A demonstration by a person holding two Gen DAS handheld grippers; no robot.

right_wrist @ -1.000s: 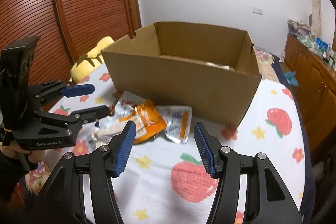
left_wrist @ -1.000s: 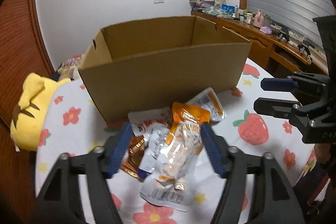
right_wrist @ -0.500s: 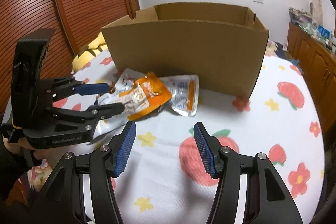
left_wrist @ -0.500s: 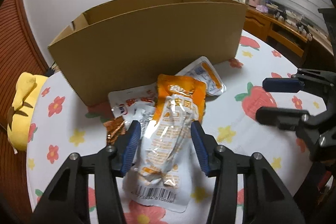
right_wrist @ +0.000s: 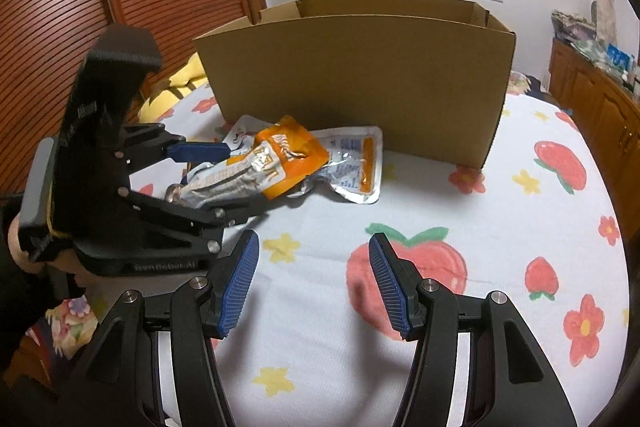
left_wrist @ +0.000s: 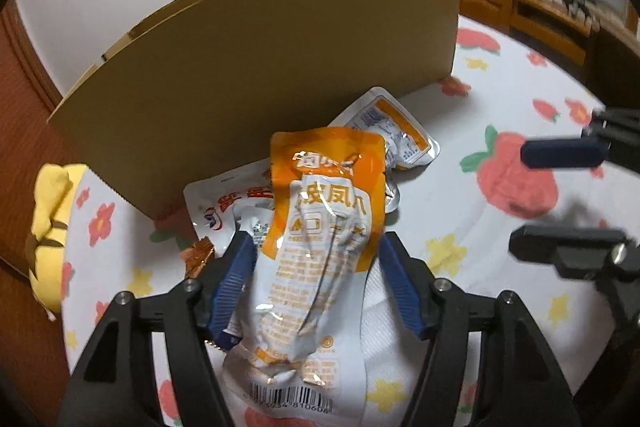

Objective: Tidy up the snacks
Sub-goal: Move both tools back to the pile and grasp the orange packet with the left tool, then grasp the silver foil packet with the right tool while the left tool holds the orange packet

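Note:
An orange-and-white snack packet (left_wrist: 324, 227) lies on top of a small pile in front of the open cardboard box (left_wrist: 280, 47). My left gripper (left_wrist: 316, 259) straddles this packet (right_wrist: 272, 163). Its jaws are opening, and the blue pads stand just off the packet's sides. Under it lie a white packet with red lettering (left_wrist: 224, 203), a copper-coloured wrapper (left_wrist: 198, 255) and a flat white-and-orange packet (right_wrist: 356, 163). My right gripper (right_wrist: 314, 259) hovers open and empty over the tablecloth, to the right of the pile; in the left wrist view this right gripper (left_wrist: 520, 199) shows at the right edge.
The cardboard box (right_wrist: 360, 75) stands upright just behind the pile, its inside hidden from here. A yellow plush toy (left_wrist: 52, 219) lies at the table's left edge. The flower-and-strawberry tablecloth (right_wrist: 400, 347) covers the table. Wooden cabinets (right_wrist: 592, 87) line the right wall.
My left gripper came down and closer over the orange packet, narrowed its jaws on it, then widened them again. The right gripper sank a little toward the table.

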